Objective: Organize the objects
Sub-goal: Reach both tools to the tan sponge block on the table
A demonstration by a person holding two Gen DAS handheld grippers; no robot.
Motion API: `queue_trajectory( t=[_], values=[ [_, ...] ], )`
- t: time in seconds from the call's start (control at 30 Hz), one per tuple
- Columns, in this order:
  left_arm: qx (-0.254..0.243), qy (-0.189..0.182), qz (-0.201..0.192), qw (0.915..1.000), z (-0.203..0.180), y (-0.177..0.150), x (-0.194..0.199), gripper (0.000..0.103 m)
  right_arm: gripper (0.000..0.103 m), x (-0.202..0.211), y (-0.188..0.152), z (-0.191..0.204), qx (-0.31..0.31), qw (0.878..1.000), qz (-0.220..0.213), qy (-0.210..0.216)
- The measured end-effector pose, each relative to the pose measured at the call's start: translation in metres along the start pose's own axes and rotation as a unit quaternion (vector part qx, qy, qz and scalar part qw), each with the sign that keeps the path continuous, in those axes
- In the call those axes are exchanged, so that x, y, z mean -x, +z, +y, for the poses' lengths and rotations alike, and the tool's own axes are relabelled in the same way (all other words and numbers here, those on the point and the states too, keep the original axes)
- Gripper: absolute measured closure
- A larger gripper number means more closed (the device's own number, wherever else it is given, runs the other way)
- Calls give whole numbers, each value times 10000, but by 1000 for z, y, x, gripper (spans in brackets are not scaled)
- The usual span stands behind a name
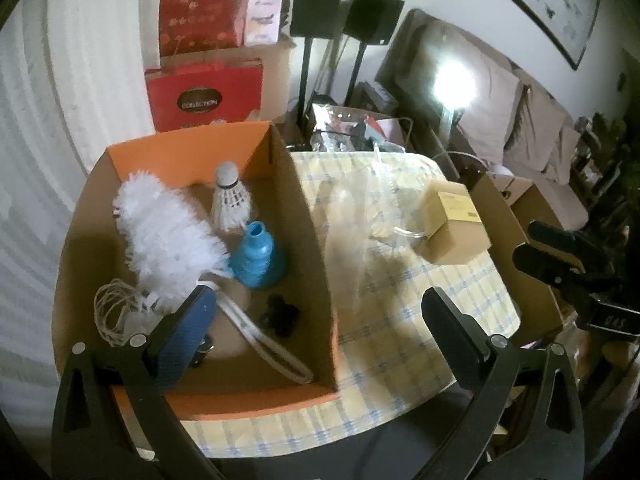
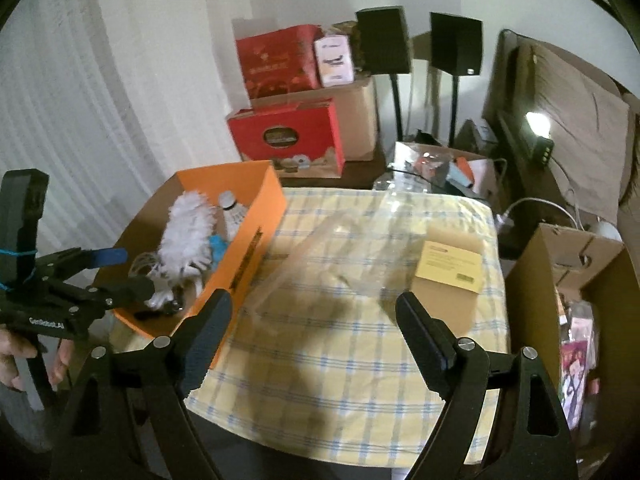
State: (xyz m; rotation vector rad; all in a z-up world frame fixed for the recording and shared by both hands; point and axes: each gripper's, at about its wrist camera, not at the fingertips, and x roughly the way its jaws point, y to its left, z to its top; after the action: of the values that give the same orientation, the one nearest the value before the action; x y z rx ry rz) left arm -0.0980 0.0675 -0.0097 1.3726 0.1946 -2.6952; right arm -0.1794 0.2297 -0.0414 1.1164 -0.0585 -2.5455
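Observation:
An orange carton (image 1: pixel 192 148) (image 2: pixel 256 236) stands on the left of the checked tablecloth (image 1: pixel 380 344) (image 2: pixel 340 352). In it lie a white fluffy duster (image 1: pixel 164 232) (image 2: pixel 188 236), a shuttlecock (image 1: pixel 230 196) (image 2: pixel 234 210), a blue bottle (image 1: pixel 258 256), a small black thing (image 1: pixel 282 314) and some string (image 1: pixel 112 308). On the cloth lie a clear plastic bag (image 1: pixel 360 216) (image 2: pixel 348 240) and a small brown box (image 1: pixel 456 224) (image 2: pixel 448 280). My left gripper (image 1: pixel 320 320) (image 2: pixel 124 272) hangs open over the carton's near right wall. My right gripper (image 2: pixel 316 320) (image 1: pixel 560 264) is open and empty above the cloth.
Red gift boxes (image 2: pixel 288 136) and a brown carton (image 2: pixel 356 120) are stacked behind the table, beside two black speakers on stands (image 2: pixel 456 44). An open cardboard box (image 2: pixel 568 276) stands at the table's right edge. A white curtain (image 2: pixel 80 120) hangs on the left.

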Motion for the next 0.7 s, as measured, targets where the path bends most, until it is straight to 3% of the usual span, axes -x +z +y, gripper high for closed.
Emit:
queue_trajectory(
  t=[0.7],
  values=[
    [-261, -83, 19, 9996, -68, 19, -68, 0, 17, -11, -25, -83, -679, 9933, -38, -938]
  ],
)
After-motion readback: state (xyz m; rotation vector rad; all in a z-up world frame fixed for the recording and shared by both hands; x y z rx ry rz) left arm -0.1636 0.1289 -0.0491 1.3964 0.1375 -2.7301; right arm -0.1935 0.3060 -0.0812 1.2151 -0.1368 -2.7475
